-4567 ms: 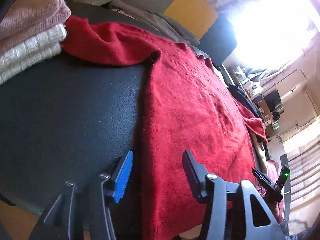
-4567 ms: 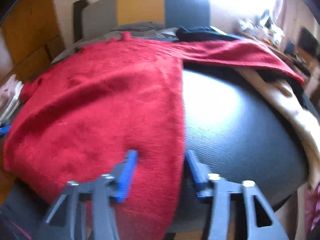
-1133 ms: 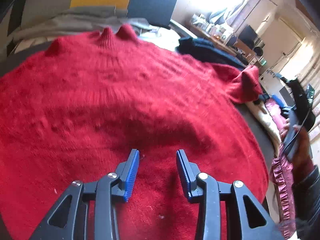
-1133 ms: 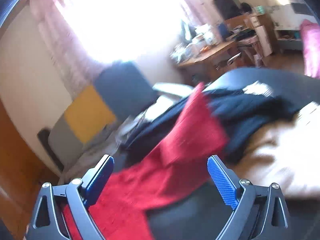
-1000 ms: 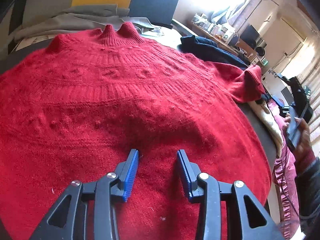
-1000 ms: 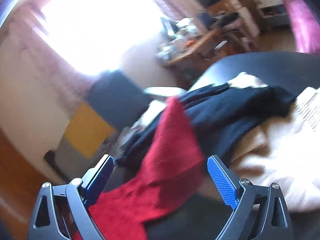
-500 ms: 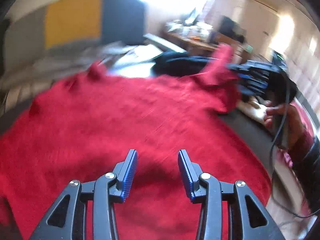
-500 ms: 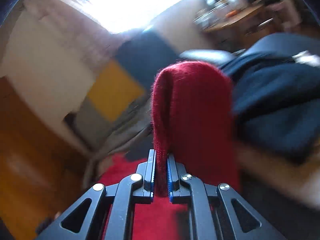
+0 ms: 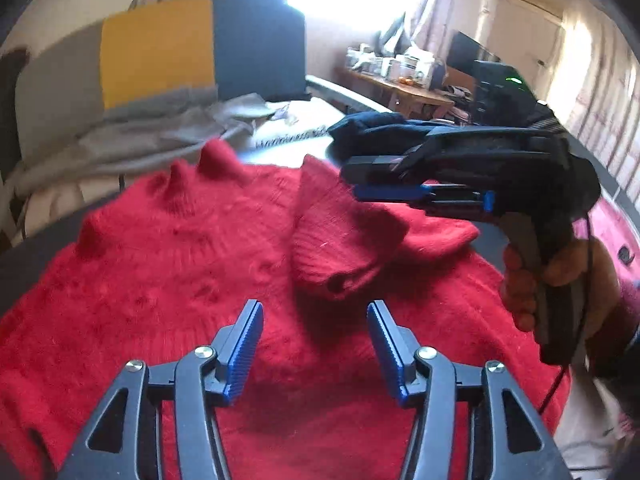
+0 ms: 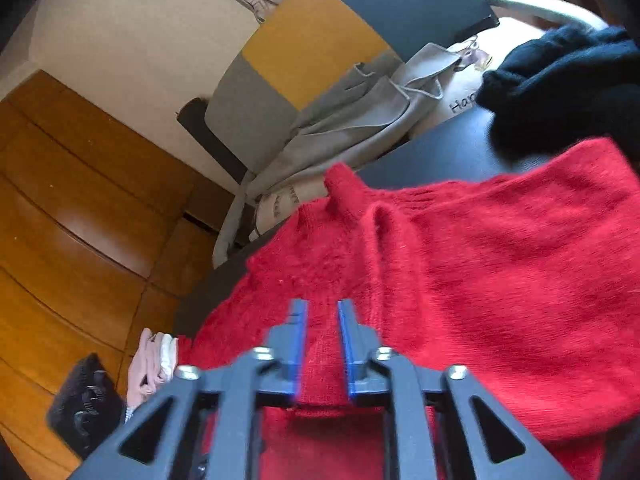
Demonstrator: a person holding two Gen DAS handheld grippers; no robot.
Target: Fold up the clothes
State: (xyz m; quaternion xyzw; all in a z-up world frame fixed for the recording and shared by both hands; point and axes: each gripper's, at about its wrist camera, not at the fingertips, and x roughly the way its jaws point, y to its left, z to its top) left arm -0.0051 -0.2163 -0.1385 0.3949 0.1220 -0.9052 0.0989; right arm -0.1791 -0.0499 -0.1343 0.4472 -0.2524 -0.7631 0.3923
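Observation:
A red knit sweater lies spread on a dark round table. Its right sleeve is folded over onto the body. My left gripper is open and empty, hovering above the lower middle of the sweater. My right gripper is above the folded sleeve with its jaws a little apart and the cuff lying between them, no longer pinched. It also shows in the left wrist view, held by a hand at the right.
A navy garment lies at the table's far right. A grey garment hangs over a chair with a yellow and grey back. Folded pink and cream clothes sit at the left edge. Wooden panels stand behind.
My right gripper carried the sleeve cuff from the far right over onto the sweater's body, then its jaws parted from tightly shut. My left gripper stayed open above the sweater.

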